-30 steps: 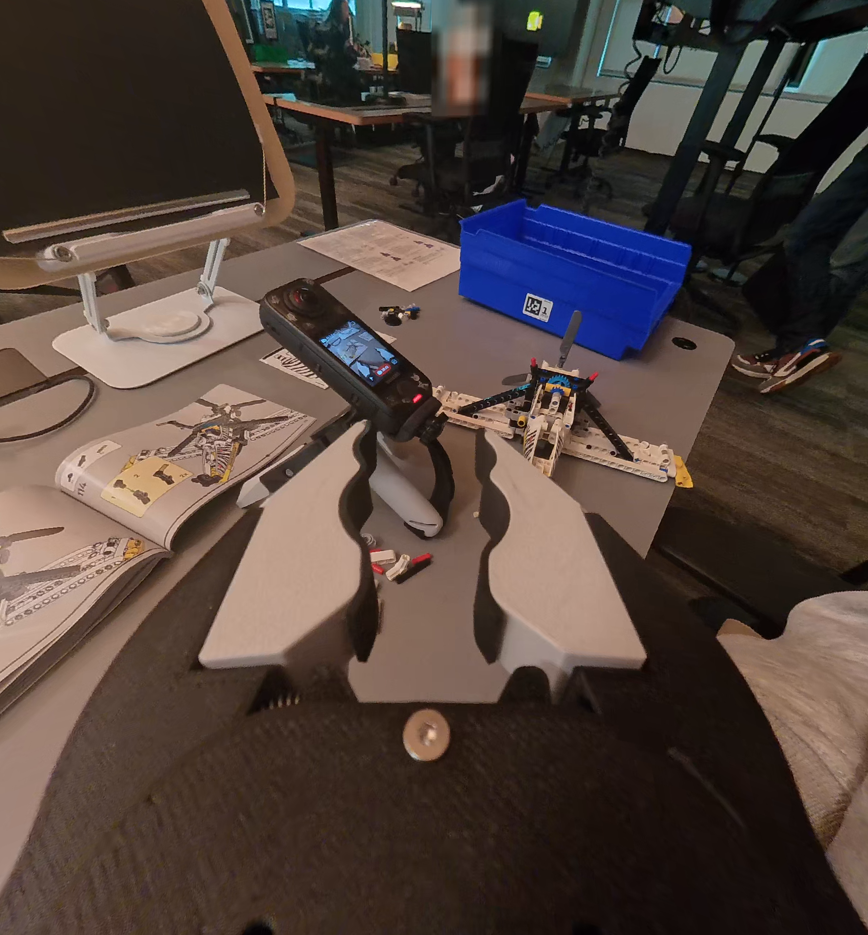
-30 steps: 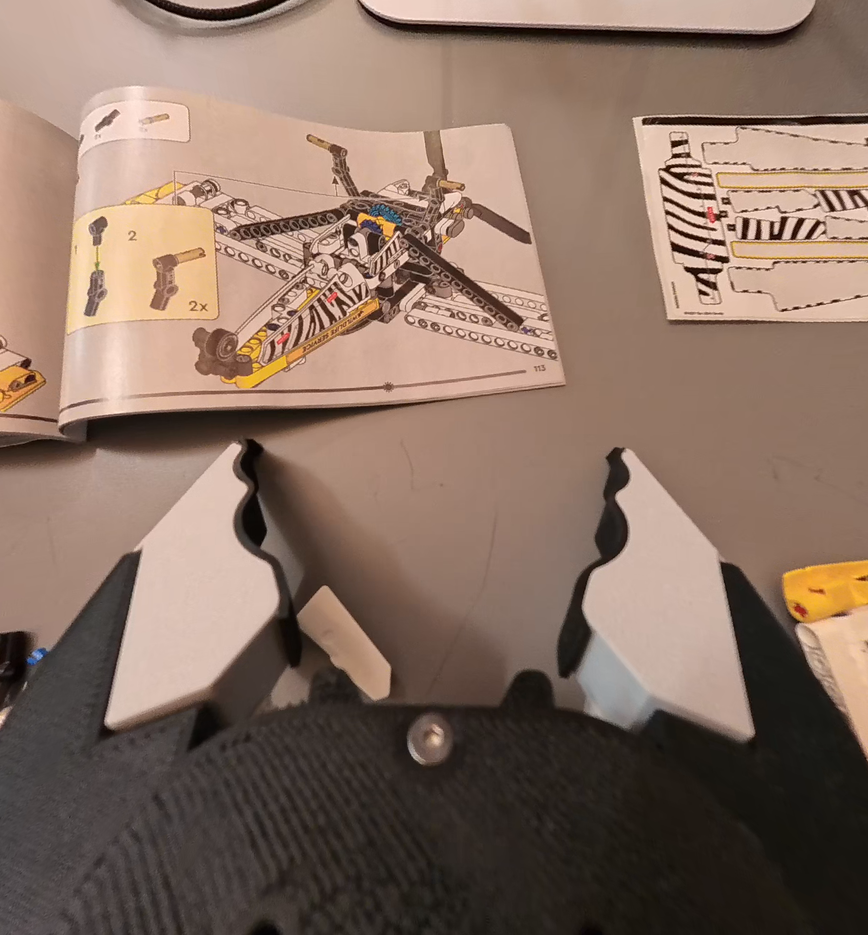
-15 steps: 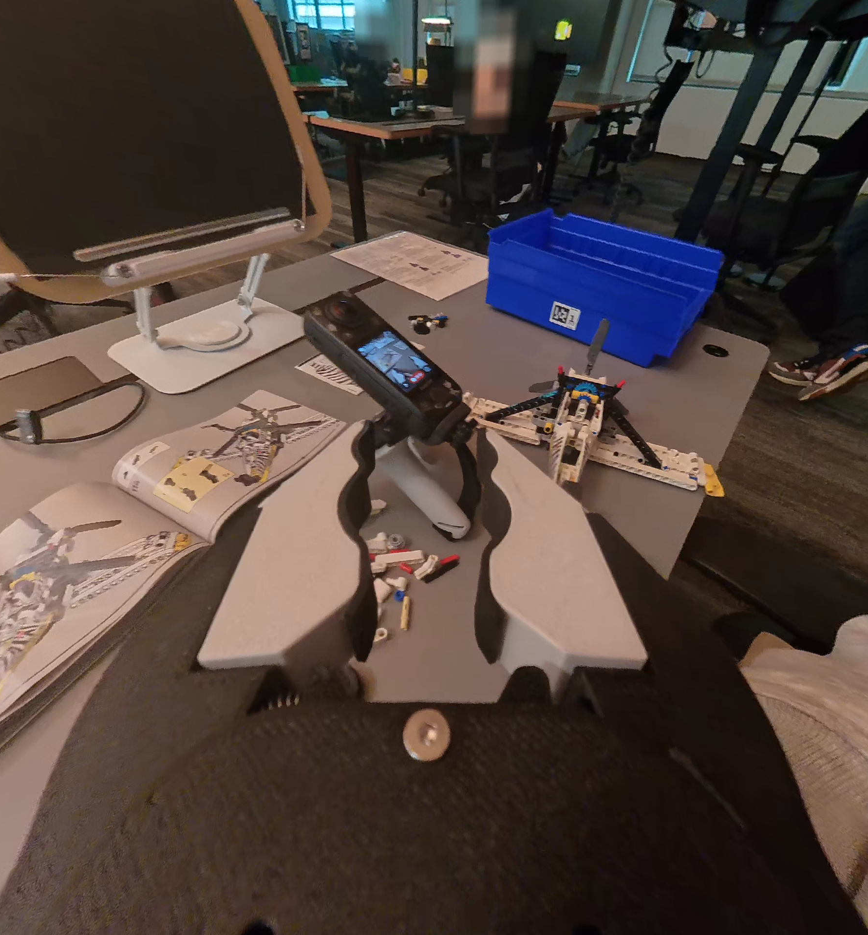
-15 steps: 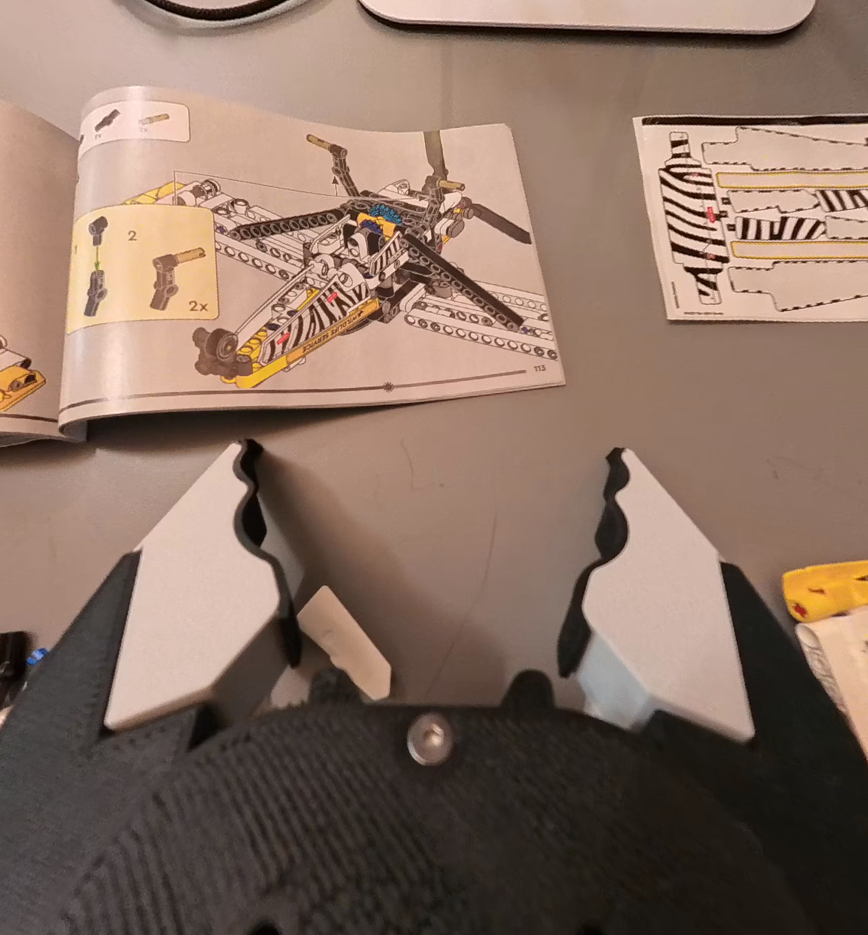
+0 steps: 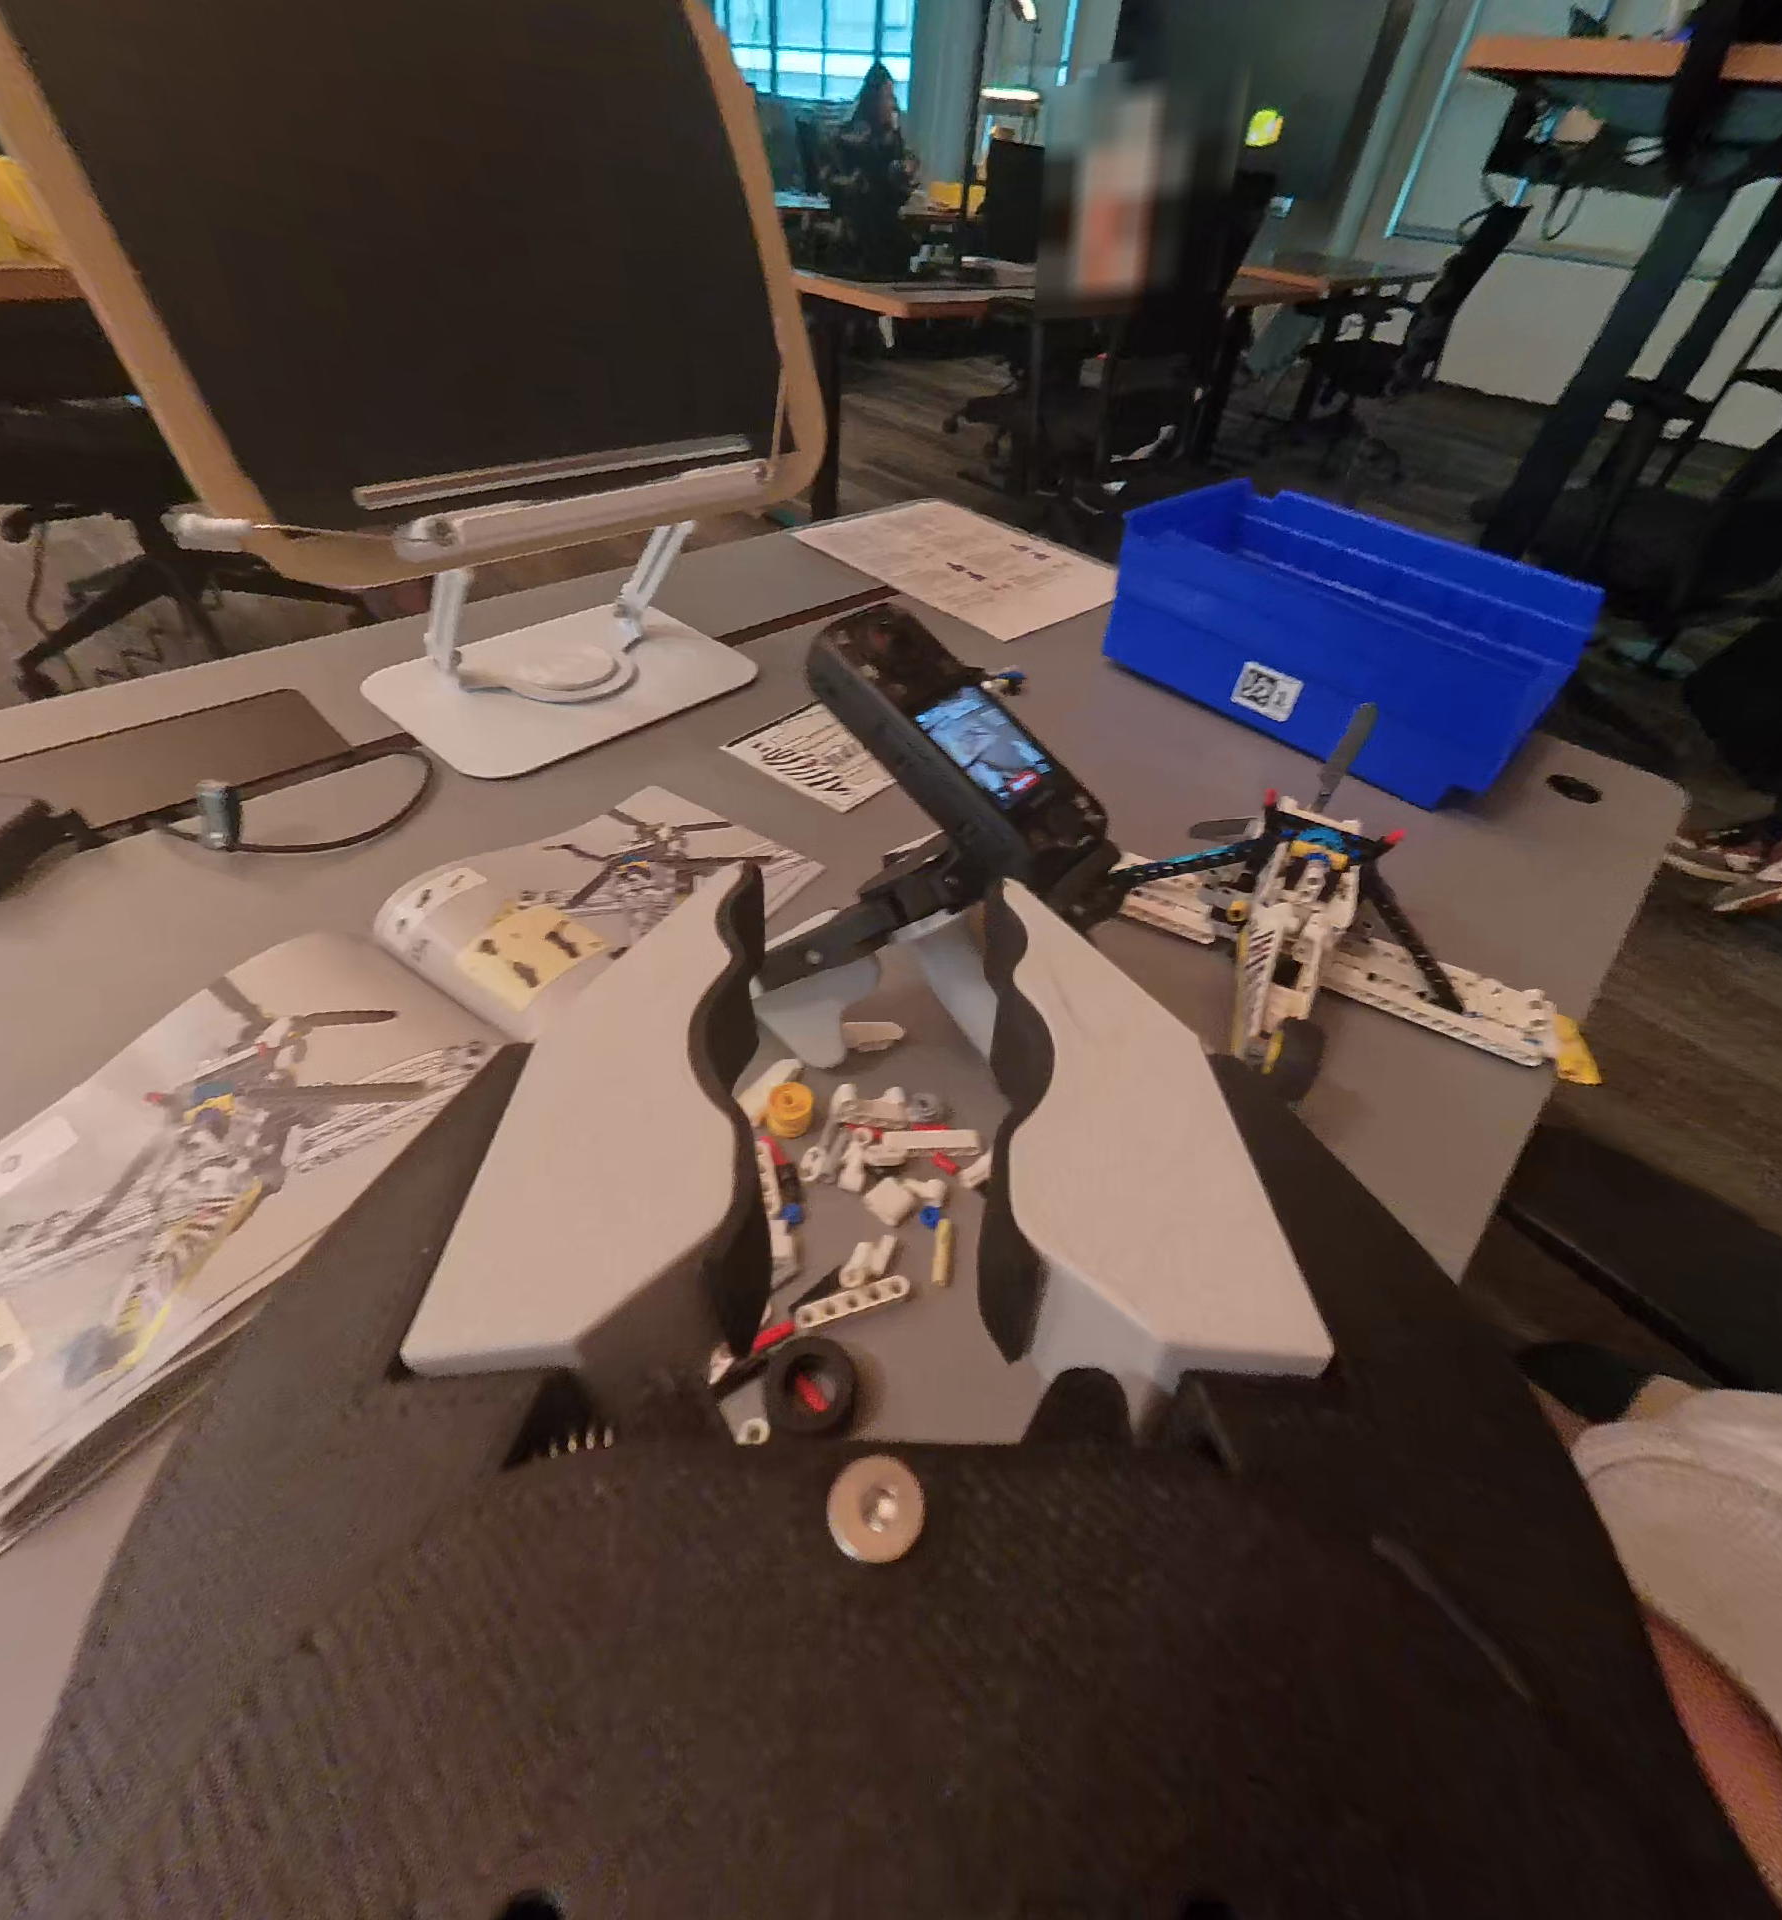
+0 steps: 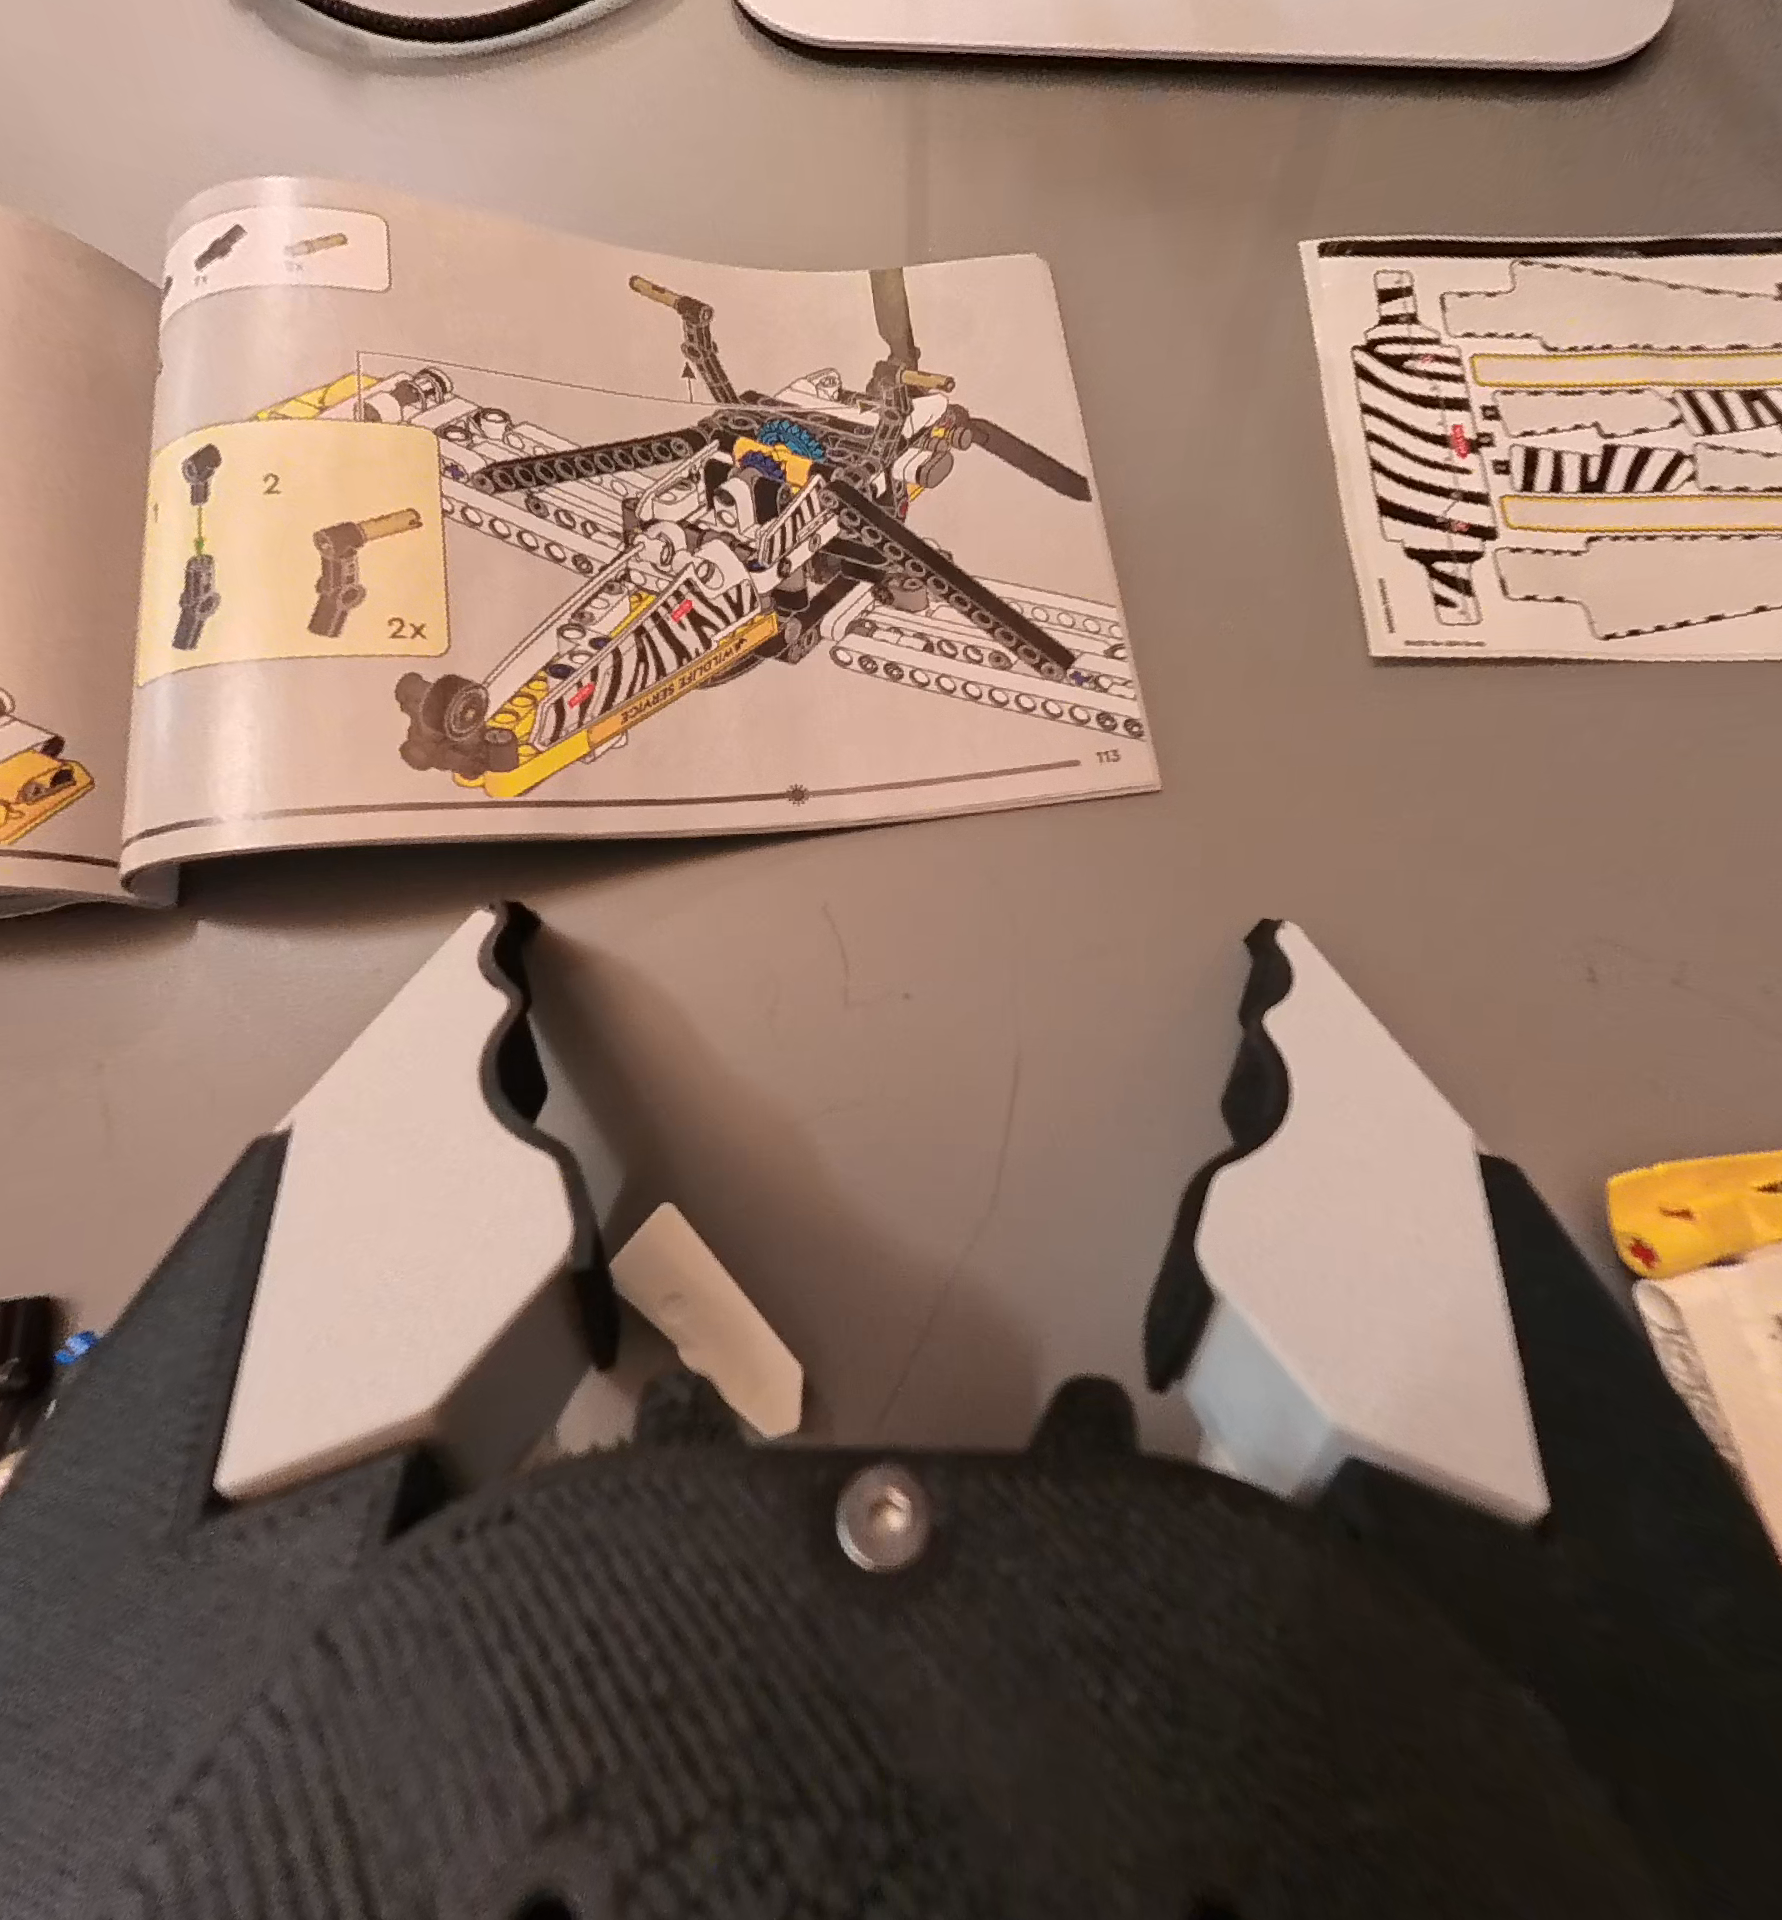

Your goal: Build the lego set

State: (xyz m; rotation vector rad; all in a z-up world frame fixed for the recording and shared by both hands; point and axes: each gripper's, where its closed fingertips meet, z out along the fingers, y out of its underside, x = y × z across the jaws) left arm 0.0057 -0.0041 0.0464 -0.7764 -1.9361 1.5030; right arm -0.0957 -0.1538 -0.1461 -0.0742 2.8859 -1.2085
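Loose lego pieces (image 5: 871, 1174) lie scattered on the grey table (image 5: 1126, 727) between the parted, empty fingers of the left gripper (image 5: 866, 935), a heap only the left wrist view shows. Beyond them sits the half-built lego plane (image 5: 1292, 935), nose toward the camera, its long wing beam running left to right before a labelled blue bin (image 5: 1365, 623). Right gripper (image 6: 892, 930) (spread wide, holding nothing) hovers over the printed instruction booklet (image 6: 606, 540) and zebra-striped sticker sheet (image 6: 1593, 447).
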